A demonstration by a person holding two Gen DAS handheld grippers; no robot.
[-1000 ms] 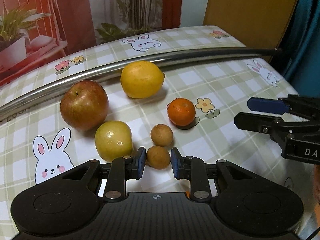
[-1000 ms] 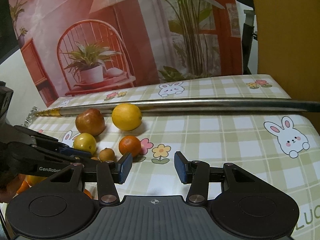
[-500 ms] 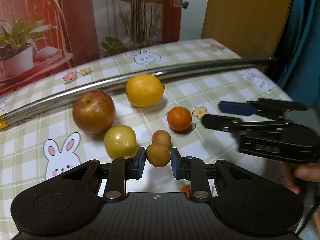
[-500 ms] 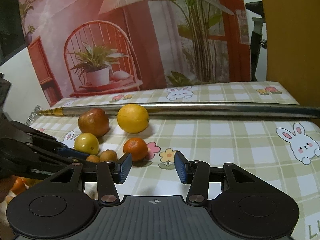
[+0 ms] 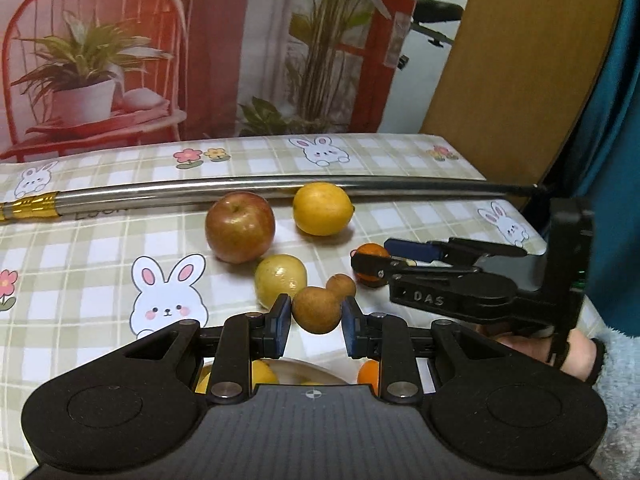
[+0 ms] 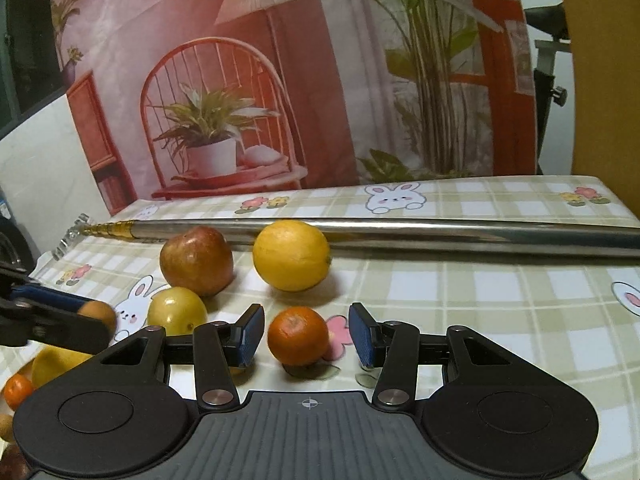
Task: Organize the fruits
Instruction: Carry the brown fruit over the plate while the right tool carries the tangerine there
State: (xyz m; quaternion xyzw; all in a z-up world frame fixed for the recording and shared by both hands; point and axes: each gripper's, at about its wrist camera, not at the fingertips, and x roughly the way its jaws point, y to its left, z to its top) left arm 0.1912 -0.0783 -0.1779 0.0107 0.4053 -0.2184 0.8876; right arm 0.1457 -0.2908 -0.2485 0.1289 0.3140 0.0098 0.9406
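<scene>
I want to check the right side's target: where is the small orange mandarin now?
In the right wrist view, the small orange mandarin sits on the checked tablecloth between the open right tongs, in front of the big yellow lemon.

Both grippers matte black plastic w/ ribbed centre plate, round side discs, silver screws, blue finger pads (image 5: 282, 320). Right gripper (image 5: 374, 254) marked "DAS" in white. Bare skin, fuzzy pale-blue sleeve (image 5: 618, 364) behind it.

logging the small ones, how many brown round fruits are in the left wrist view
2: one brown fruit gripped in the left gripper, the other on the table just behind it. More may be hidden beneath the gripper.
</scene>
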